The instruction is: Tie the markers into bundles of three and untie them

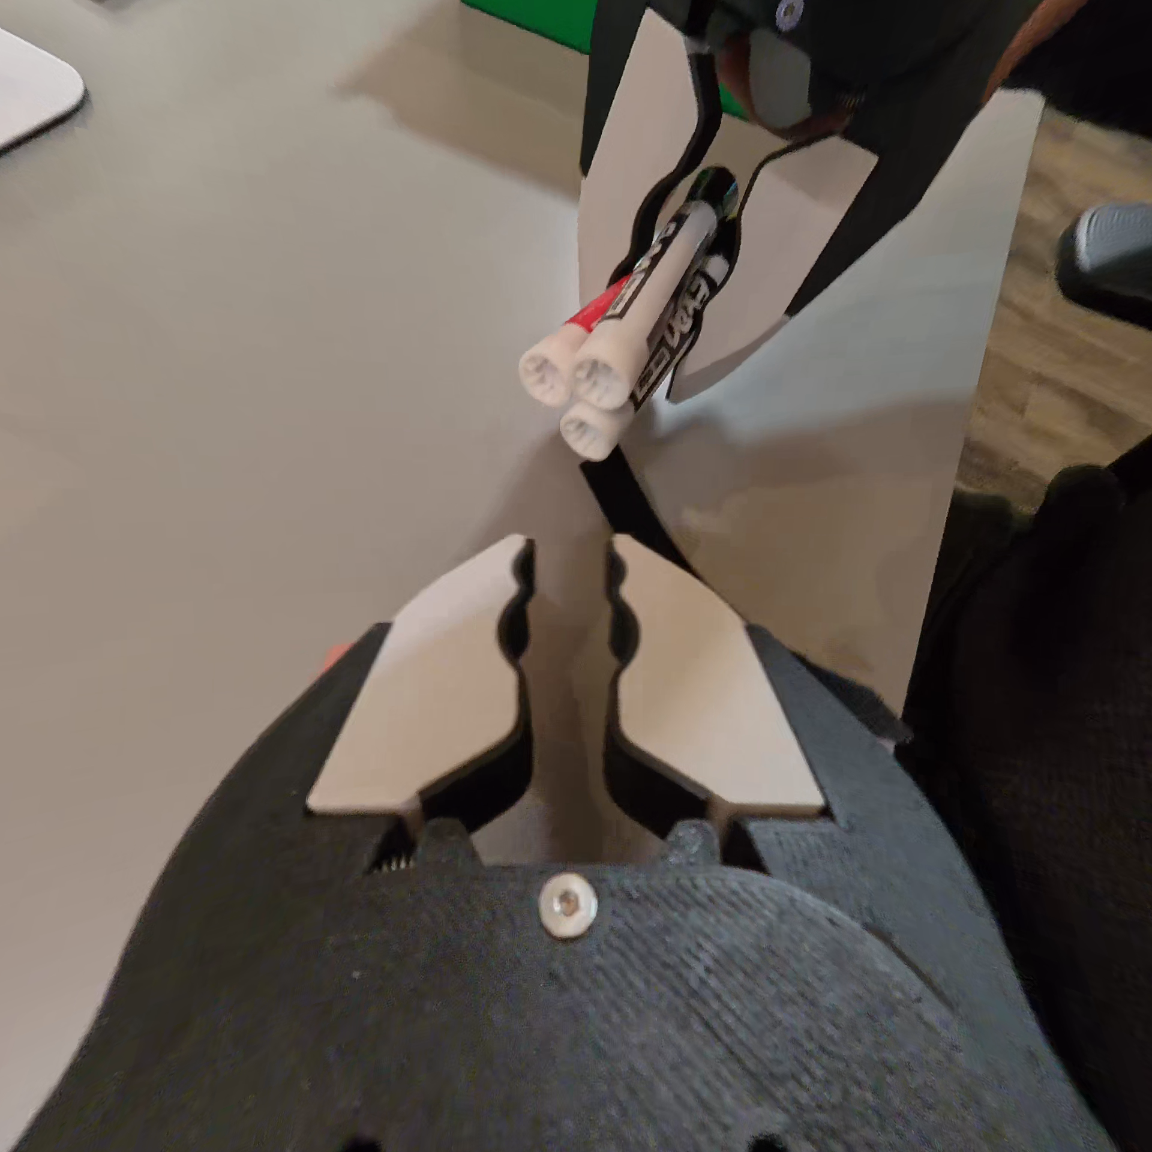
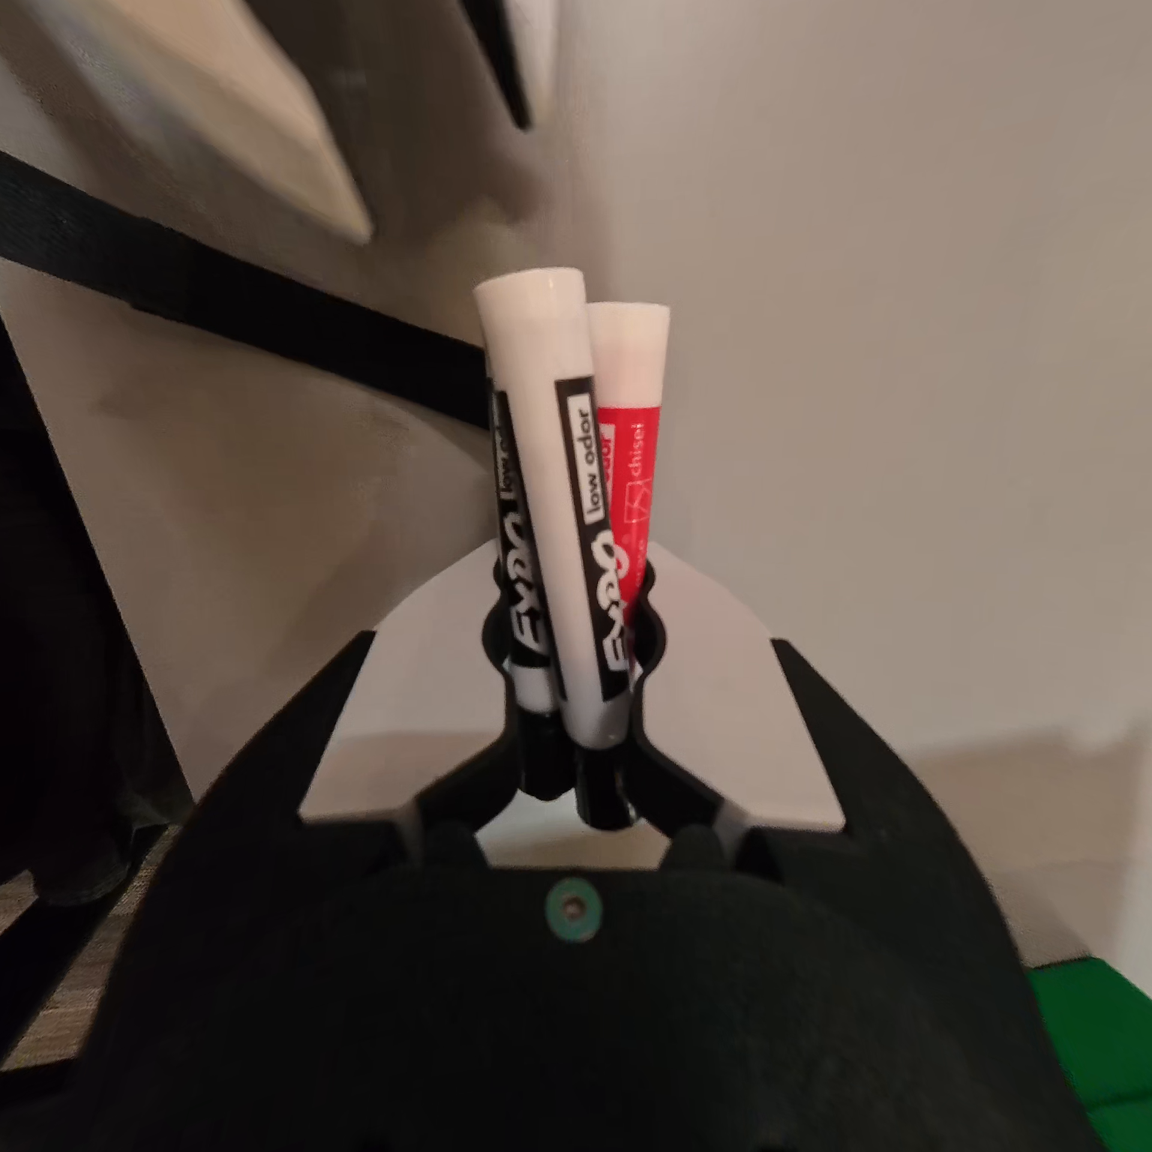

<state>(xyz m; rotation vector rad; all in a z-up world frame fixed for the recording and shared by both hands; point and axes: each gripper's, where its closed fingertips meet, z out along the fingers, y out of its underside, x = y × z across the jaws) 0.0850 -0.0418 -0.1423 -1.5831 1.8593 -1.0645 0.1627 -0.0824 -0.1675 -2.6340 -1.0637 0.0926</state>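
Left gripper (image 1: 570,561) body: rough, grainy matt black plastic; shiny metal screw (image 1: 567,905) in its middle.
Finger plates (image 1: 436,673): smooth matt pale.
Markers (image 2: 567,499) in right gripper (image 2: 570,598): smooth white plastic barrels, slight sheen.
Table (image 1: 249,374) under markers: smooth matt.
Floor (image 1: 1072,312) right of table: wood-look.

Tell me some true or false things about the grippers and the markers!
1. The right gripper holds three markers. True.
2. The left gripper is holding a marker. False: nothing is between its fingers, which stand apart.
3. All the markers have black labels. False: one marker has a red label.
4. The markers are lying on the table. False: they are held up above it.
5. A black strap lies on the table. True.
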